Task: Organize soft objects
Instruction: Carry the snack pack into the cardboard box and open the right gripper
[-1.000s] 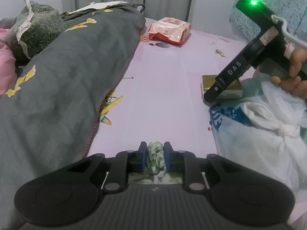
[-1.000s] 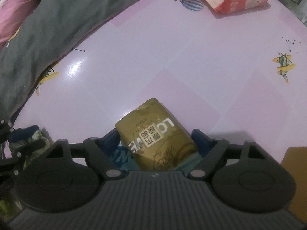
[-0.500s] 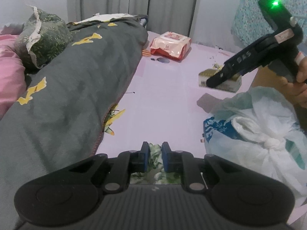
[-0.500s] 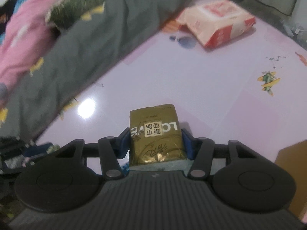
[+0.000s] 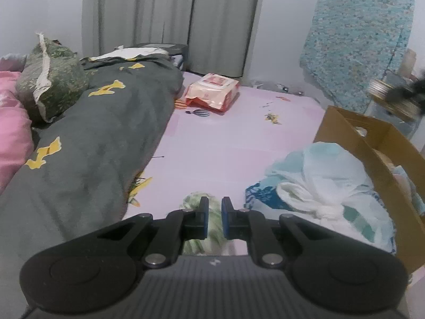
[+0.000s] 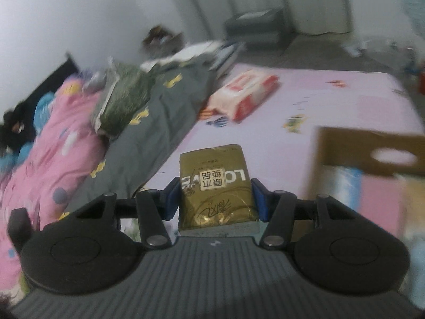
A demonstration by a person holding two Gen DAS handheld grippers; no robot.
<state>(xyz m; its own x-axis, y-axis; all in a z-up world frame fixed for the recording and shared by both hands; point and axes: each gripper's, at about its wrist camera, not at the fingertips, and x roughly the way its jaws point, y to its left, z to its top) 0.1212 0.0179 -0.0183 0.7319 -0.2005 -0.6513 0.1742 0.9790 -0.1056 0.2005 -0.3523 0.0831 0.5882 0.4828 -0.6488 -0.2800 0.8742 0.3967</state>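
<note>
My left gripper (image 5: 213, 214) is shut on a green-and-white patterned cloth (image 5: 213, 235), held just above the pink mat (image 5: 220, 148). My right gripper (image 6: 215, 199) is shut on a gold tissue pack (image 6: 216, 186), lifted well above the mat (image 6: 345, 101). In the left wrist view that gold tissue pack (image 5: 390, 98) shows blurred at the far right, above the cardboard box (image 5: 353, 135). The same cardboard box (image 6: 366, 143) lies to the right of the held pack in the right wrist view.
A grey quilt with yellow shapes (image 5: 87, 143) covers the left side, with a green pillow (image 5: 50, 82) and pink bedding (image 5: 13, 130) beyond. A tied white plastic bag (image 5: 318, 186) lies beside the box. A red-and-white wipes pack (image 5: 212, 93) sits at the mat's far end.
The right gripper closed on the gold pack, lifted it off the mat and swung it up to the right over the box. The left gripper rose a little with the cloth.
</note>
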